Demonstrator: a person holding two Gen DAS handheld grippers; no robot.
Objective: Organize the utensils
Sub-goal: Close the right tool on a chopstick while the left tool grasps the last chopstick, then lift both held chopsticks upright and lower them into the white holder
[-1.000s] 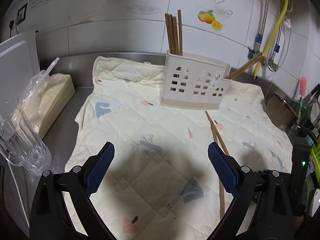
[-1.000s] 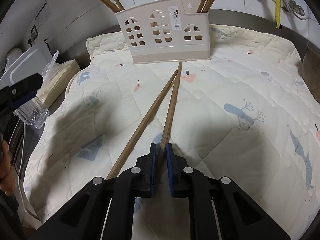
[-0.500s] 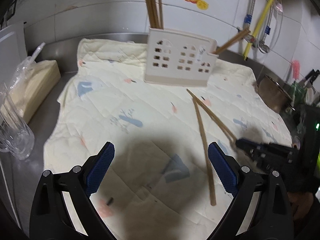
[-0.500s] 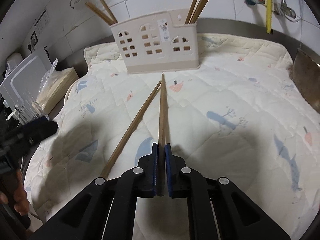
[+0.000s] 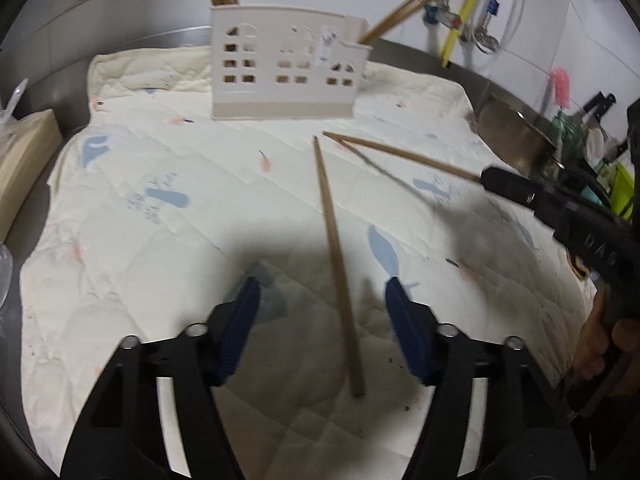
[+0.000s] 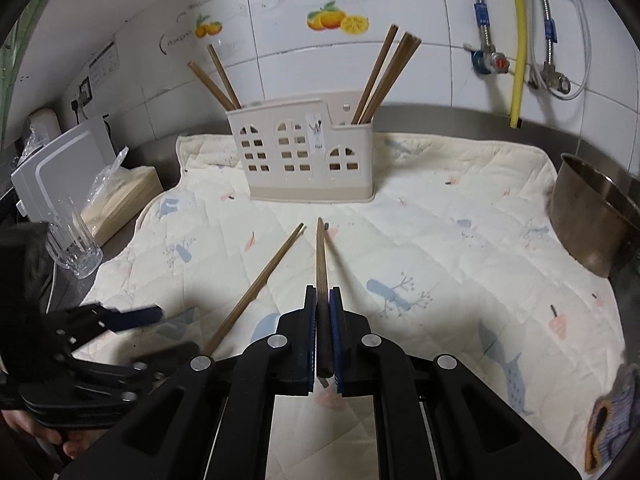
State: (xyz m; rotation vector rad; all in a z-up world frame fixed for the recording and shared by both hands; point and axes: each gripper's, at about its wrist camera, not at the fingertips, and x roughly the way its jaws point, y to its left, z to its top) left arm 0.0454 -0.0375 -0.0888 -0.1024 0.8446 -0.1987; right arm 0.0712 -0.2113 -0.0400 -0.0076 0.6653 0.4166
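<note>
Two loose brown wooden chopsticks are in play on a cream quilted cloth [image 6: 460, 216] printed with small blue and pink figures, spread over a steel counter [image 5: 424, 54]. The right tongs [image 6: 323, 334] are pressed together on the thick end of one chopstick [image 6: 320, 256], which is lifted off the cloth; its long axis runs straight ahead from the tongs, thin tip pointing at the cream plastic utensil holder with window-shaped cutouts [image 6: 304, 156] standing at the far edge of the cloth by the tiled wall. The other chopstick [image 5: 336, 256] lies flat on the cloth, running lengthwise away from the left tongs [image 5: 322, 328], thin tip toward the holder and thick end nearest the camera. The left tongs are spread partway, their jaws just now closing, with the near end of this flat chopstick between the blue pads but touched by neither. More chopsticks [image 6: 384, 76] stand tilted in the holder's right compartment and another pair [image 6: 216, 78] in its left. A clear glass [image 6: 74, 240] and a steel pot [image 6: 592, 220] sit beside the cloth.
</note>
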